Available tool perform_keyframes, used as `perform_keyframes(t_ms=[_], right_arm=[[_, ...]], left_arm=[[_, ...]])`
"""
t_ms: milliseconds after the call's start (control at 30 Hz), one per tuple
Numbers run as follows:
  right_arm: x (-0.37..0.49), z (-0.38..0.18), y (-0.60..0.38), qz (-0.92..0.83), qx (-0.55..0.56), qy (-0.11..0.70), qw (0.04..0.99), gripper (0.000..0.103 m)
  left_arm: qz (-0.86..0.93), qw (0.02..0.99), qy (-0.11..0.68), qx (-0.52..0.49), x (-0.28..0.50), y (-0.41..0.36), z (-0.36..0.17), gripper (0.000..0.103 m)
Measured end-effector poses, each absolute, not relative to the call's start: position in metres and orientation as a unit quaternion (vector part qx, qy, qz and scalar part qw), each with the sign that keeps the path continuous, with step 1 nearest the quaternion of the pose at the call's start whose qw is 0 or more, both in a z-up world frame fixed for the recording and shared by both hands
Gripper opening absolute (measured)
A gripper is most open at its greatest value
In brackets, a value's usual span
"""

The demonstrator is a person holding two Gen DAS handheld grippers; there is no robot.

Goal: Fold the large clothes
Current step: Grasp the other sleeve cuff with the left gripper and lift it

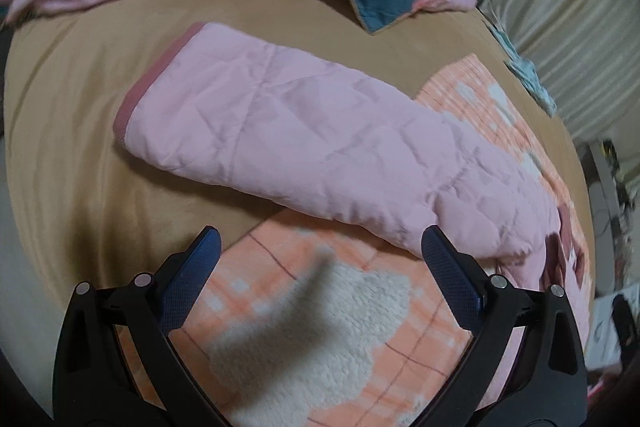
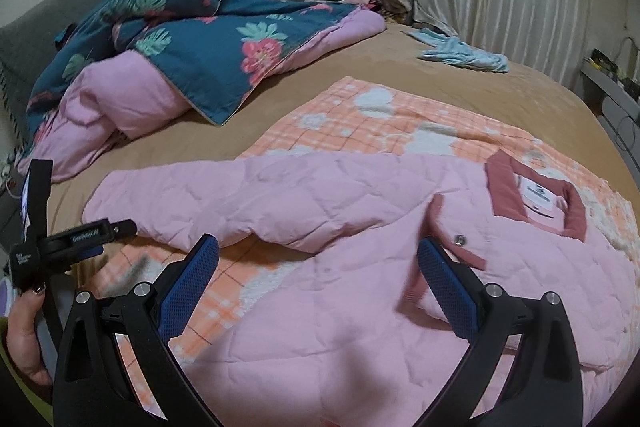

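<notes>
- Jaws: left gripper (image 1: 320,247) spread wide, nothing between the pads; right gripper (image 2: 318,251) likewise spread wide and empty. Both hover above cloth, no contact seen.
- Bed (image 1: 80,115): tan sheet, bears everything. A blue floral quilt (image 2: 208,39) with pink lining is heaped at the far side, well apart from the work.
- Blanket (image 2: 360,123): orange plaid with white fleecy patches, spread flat under the garment, showing beyond it on several sides.
- Task's thing: pink quilted jacket (image 2: 360,291), lying open-side up on the blanket. Dusty-rose collar (image 2: 532,199) with a white label faces up; a snap (image 2: 459,239) sits on the placket just beside the right gripper's right finger.
- Sleeve (image 1: 280,135): stretched out straight to the side, its cuff (image 1: 160,75) resting on the bare sheet past the blanket's edge. Left gripper sits near the armpit end, over the blanket.
- Small item: light blue cloth (image 2: 464,55) crumpled near the far edge, not involved.
- Judgement, stage: jacket laid out, no fold made yet; the sleeve looks like the first part to bring in.
- Risk: pads closing low near the armpit may pinch the blanket with the jacket, so both lift together.
- Risk: thick padded fabric may slip from a shallow bite, or spring back open after folding.
- Risk: pulling the sleeve alone may drag the body askew on the fleecy blanket.
</notes>
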State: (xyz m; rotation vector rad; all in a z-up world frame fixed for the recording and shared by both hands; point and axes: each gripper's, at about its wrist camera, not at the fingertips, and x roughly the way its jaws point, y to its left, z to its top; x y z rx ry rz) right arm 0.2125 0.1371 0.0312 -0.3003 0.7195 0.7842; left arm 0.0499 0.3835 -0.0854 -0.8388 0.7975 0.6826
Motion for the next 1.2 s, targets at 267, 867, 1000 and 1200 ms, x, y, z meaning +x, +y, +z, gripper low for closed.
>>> perform_keyframes(t_ms=[267, 867, 1000, 1200], right_arm=[[0.212, 0.009, 0.153, 0.377, -0.148, 0.362, 0.840, 0.099], [0.231, 0.012, 0.090, 0.326, -0.111, 0.374, 0.861, 0.099], [0.233, 0.022, 0.072, 0.317, -0.095, 0.367, 0.869, 0.099], [0.236, 0.039, 0.044, 0.308, -0.066, 0.362, 0.877, 0.099]], left_arm=[[0.331, 0.754, 0.338, -0.456, 0.043, 0.419, -0.113, 0.094], [0.343, 0.792, 0.324, -0.388, 0.076, 0.443, -0.085, 0.023], [0.332, 0.808, 0.309, -0.375, 0.081, 0.439, -0.055, 0.018], [0.303, 0.848, 0.286, -0.329, 0.097, 0.411, 0.008, 0.014]])
